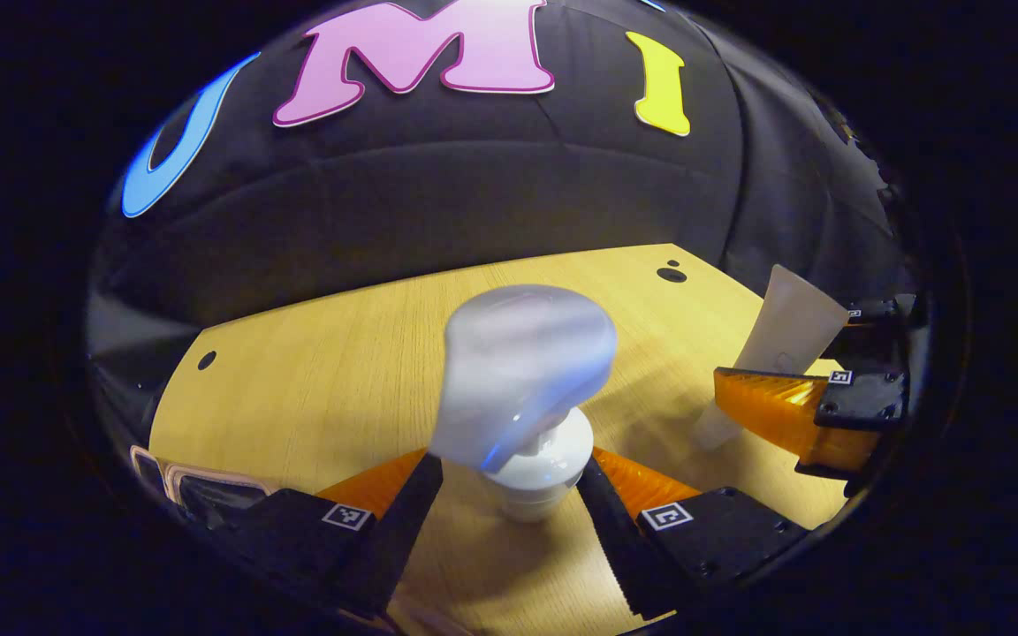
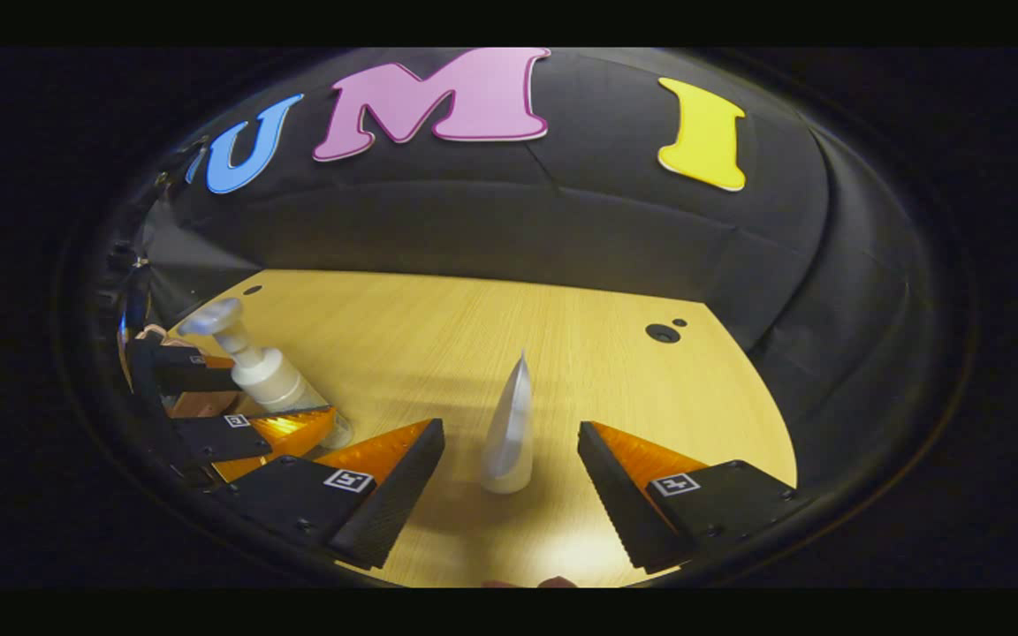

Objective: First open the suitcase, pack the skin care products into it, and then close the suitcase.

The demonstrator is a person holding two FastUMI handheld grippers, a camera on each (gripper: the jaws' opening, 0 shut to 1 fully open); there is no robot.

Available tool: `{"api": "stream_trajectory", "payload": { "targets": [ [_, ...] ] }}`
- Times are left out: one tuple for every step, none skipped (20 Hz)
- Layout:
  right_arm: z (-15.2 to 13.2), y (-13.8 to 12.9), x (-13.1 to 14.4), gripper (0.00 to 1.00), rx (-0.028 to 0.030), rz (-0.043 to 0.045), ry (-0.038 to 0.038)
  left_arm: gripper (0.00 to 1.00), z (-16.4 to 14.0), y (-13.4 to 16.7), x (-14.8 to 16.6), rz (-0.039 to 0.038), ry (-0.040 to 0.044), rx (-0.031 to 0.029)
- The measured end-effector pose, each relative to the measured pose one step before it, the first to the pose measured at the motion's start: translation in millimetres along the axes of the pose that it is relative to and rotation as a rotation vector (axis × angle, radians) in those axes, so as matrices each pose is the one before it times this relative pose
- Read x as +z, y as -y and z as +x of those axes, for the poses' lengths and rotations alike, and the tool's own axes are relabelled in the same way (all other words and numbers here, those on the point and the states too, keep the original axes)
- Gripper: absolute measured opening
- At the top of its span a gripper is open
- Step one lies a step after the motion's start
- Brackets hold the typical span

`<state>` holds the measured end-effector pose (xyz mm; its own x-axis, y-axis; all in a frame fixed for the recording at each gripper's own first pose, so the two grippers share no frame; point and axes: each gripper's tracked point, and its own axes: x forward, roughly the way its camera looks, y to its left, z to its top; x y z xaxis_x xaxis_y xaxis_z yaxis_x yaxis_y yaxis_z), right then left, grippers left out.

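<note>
L gripper (image 1: 509,495) wide open around pump bottle (image 1: 527,397); R gripper (image 2: 509,481) wide around tube (image 2: 509,433), no contact. No readable label.

Left gripper (image 1: 509,461): two wedge-shaped fingers (image 1: 403,512) tapering forward, inner faces finely serrated, outer faces ribbed. Behind each finger, a black mounting block (image 1: 730,534) carrying a small square black-and-white marker (image 1: 668,515) on top and dark screws (image 1: 777,526) toward its rear edges. Right gripper (image 2: 509,430) built alike: same serrated wedges, same black blocks, one square marker apiece.
</note>
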<state>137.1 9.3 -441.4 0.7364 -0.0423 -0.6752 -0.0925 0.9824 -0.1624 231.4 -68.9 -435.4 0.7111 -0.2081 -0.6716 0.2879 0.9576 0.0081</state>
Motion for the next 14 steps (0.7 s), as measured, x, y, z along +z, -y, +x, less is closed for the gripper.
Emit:
{"api": "stream_trajectory", "payload": {
  "targets": [
    [5.10, -0.78, -6.59, 0.95, -0.00078, 0.00138, -0.01829, 0.95, 4.10, 0.08, -2.12, 0.00472, -0.01446, 0.00813],
    [4.86, -0.50, -7.10, 0.98, -0.00606, 0.00293, -0.01934, 0.93, 2.59, 0.52, -0.74, -0.00035, -0.00893, -0.00192],
    [3.13, -1.04, -4.62, 0.97, -0.00257, 0.00654, -0.01061, 0.85, 0.96, 1.39, 2.03, 0.00308, -0.00264, -0.00042],
    [3.58, 1.51, -4.99, 0.96, -0.00630, 0.00474, -0.01348, 0.77, 1.52, 0.58, 1.90, 0.01014, 0.00176, 0.00614],
    [3.67, 1.49, -5.01, 0.95, -0.00416, 0.00669, -0.01262, 0.73, 2.17, 1.30, 1.83, 0.01082, 0.00205, -0.00762],
    [1.32, 0.19, -3.19, 0.78, -0.00614, 0.01280, -0.01672, 0.69, 1.99, 1.37, 0.16, 0.00234, -0.00422, -0.00261],
    [-1.89, 0.97, 4.90, 0.62, -0.01128, 0.00998, 0.01260, 0.63, 0.80, 3.35, 1.25, -0.01111, -0.00104, -0.02101],
    [-2.32, -4.18, 0.20, 0.46, 0.01667, 0.01519, -0.00763, 0.60, -0.65, 2.22, -1.11, -0.01571, -0.00985, -0.02188],
    [0.71, -3.71, -0.47, 0.42, 0.02045, 0.01526, -0.00982, 0.57, -1.33, 1.13, -1.03, -0.01459, -0.01251, -0.01251],
    [-1.97, -0.54, -0.41, 0.39, 0.00406, 0.00484, -0.00506, 0.55, -2.25, -1.81, -2.30, -0.00726, -0.01960, -0.00443],
    [-5.63, -0.89, 1.15, 0.34, 0.00350, -0.00616, 0.00749, 0.54, -5.21, -1.21, -2.53, -0.00559, -0.01579, -0.00866],
    [-8.43, -2.65, 4.04, 0.40, 0.00621, -0.00529, 0.01462, 0.54, -9.11, -0.11, -0.49, -0.00620, -0.00704, -0.00955],
    [-9.39, -3.47, 7.08, 0.40, 0.01119, 0.00146, 0.02282, 0.54, -11.91, -0.11, 1.87, -0.00154, 0.00497, -0.01971],
    [-11.90, -2.39, 5.26, 0.39, 0.00531, -0.00168, 0.01704, 0.54, -17.00, -1.50, 4.09, 0.00031, 0.02042, -0.02031]
  ]
}}
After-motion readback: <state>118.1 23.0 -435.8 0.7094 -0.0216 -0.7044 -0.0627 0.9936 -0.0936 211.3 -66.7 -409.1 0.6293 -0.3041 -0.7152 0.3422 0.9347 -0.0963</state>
